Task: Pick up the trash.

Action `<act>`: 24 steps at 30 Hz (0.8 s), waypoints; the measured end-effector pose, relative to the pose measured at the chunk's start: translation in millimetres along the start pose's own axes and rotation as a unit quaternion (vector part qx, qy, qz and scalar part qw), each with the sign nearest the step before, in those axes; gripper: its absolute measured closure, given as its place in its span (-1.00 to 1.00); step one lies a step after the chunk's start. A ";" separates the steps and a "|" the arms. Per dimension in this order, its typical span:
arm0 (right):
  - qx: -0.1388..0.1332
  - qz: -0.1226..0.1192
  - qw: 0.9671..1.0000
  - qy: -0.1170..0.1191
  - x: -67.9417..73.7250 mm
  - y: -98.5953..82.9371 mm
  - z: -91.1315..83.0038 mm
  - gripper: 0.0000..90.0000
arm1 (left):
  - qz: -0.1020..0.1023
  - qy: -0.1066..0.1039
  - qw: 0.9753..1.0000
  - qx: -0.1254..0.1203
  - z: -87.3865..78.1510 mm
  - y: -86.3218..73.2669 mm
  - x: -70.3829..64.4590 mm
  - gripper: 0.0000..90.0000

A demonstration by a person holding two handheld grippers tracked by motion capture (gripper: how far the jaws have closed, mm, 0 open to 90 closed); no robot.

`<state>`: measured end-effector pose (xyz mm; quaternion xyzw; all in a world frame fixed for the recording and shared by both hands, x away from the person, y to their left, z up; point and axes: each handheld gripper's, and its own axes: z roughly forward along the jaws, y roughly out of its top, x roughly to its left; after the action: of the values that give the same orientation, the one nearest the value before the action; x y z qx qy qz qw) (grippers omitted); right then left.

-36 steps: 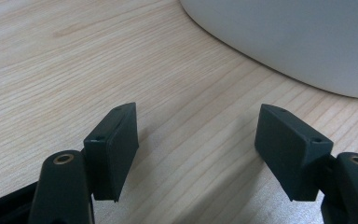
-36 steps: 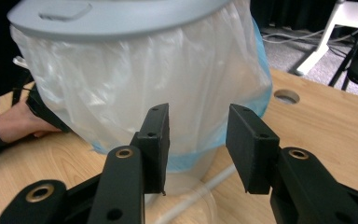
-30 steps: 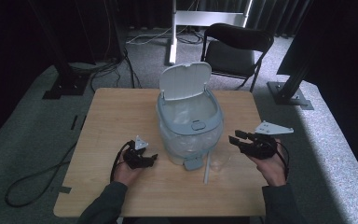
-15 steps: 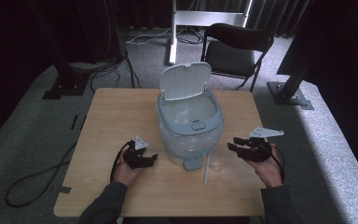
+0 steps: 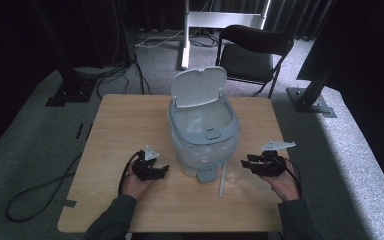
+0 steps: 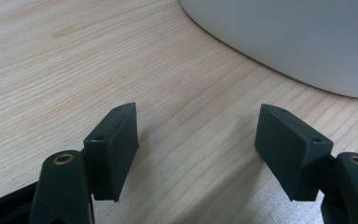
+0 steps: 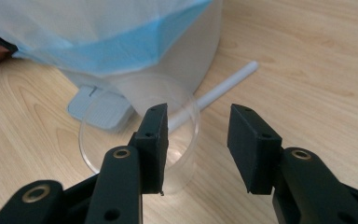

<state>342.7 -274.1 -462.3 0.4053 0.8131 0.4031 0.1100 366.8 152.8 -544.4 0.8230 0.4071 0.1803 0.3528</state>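
Clear plastic cup (image 7: 140, 135) just ahead of right gripper (image 7: 198, 140), beside its parted jaws.

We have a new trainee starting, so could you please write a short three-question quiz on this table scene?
1. True or false: the lid of the bin is raised.
2. Which thing stands directly ahead of the right gripper? A) clear cup B) white straw C) pedal
3. What does the left gripper hold between its jaws?

Key:
1. True.
2. A; one jaw stands in front of the cup's wall.
3. Nothing; its jaws are spread over bare table.
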 end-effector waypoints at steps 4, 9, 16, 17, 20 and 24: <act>0.016 0.005 1.000 0.005 -1.4 -6.7 3.2 0.26 | 0.000 0.000 1.000 0.000 0.0 0.0 0.0 -0.33; 0.029 0.008 0.999 0.013 -3.6 -12.1 2.9 0.39 | 0.000 0.000 1.000 0.000 0.0 0.0 0.0 -0.33; 0.066 -0.027 0.997 0.012 -1.0 -18.9 -2.5 0.80 | 0.000 0.000 1.000 0.000 0.1 0.0 0.0 -0.33; 0.071 -0.031 0.997 0.013 -1.0 -19.6 -3.0 0.81 | 0.000 0.001 1.000 0.000 0.0 0.0 0.0 -0.33; 0.087 -0.043 0.995 0.019 -0.9 -22.2 -4.5 0.84 | 0.000 0.000 1.000 0.000 0.1 0.0 0.0 -0.33; 0.099 -0.053 0.993 0.030 -0.5 -24.7 -7.2 0.86 | 0.000 0.001 1.000 0.000 0.1 0.1 0.0 -0.33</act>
<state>325.2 -287.0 -476.1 0.3585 0.8723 0.3260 0.0661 366.8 152.7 -544.3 0.8228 0.4075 0.1806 0.3526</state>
